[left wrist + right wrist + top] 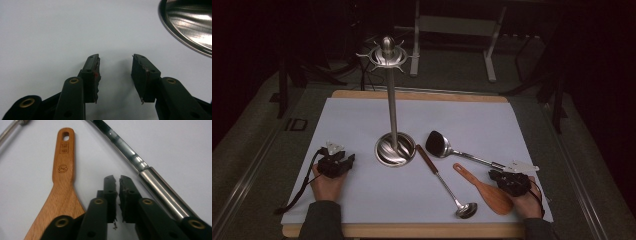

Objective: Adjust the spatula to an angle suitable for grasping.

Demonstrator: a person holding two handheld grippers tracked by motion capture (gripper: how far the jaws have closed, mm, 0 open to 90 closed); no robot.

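1. Across the middle of the high view lies a white sheet (362, 125) on a wooden table (412, 230)
2. At frame centre stands a tall steel utensil stand (392, 100) with a round base
3. Right of it lie a black-headed steel spatula (439, 143), a brown-handled steel ladle (444, 182) and a flat wooden rice paddle (487, 192)
4. At lower right, the right gripper (117, 178), jaws together and empty, rests between paddle and spatula handle
5. At lower left, the left gripper (115, 62) stands apart, holding nothing
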